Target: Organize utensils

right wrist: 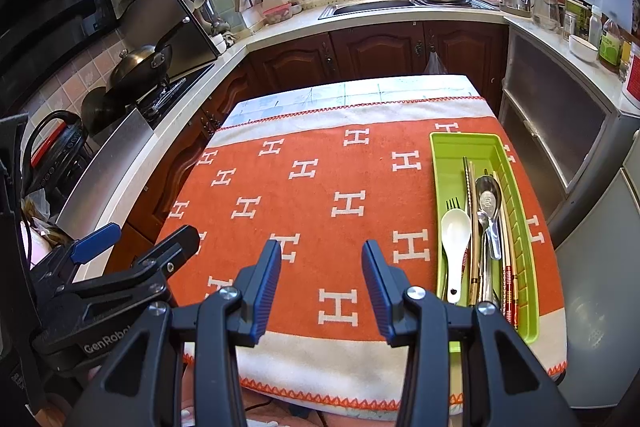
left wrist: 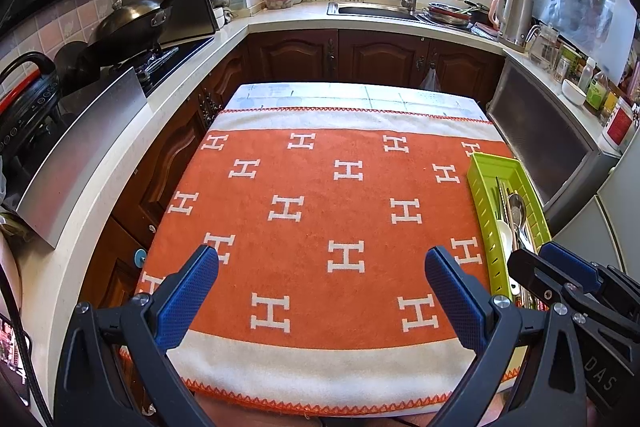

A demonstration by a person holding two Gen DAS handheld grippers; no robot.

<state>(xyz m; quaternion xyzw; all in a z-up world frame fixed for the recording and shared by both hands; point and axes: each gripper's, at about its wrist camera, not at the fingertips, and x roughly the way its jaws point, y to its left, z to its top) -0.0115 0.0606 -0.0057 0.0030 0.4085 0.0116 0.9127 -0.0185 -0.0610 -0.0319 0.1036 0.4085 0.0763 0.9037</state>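
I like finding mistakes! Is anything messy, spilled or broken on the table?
Nothing stands out. The spoons, fork and chopsticks all lie lengthwise inside the green tray on the orange towel, with the white spoon at the left. Nothing is spilled, and both grippers, left and right, are open and empty.

Tray sits on towel at table's right edge. In tray: spoon leftmost, fork behind it, chopsticks and metal spoons rightward.
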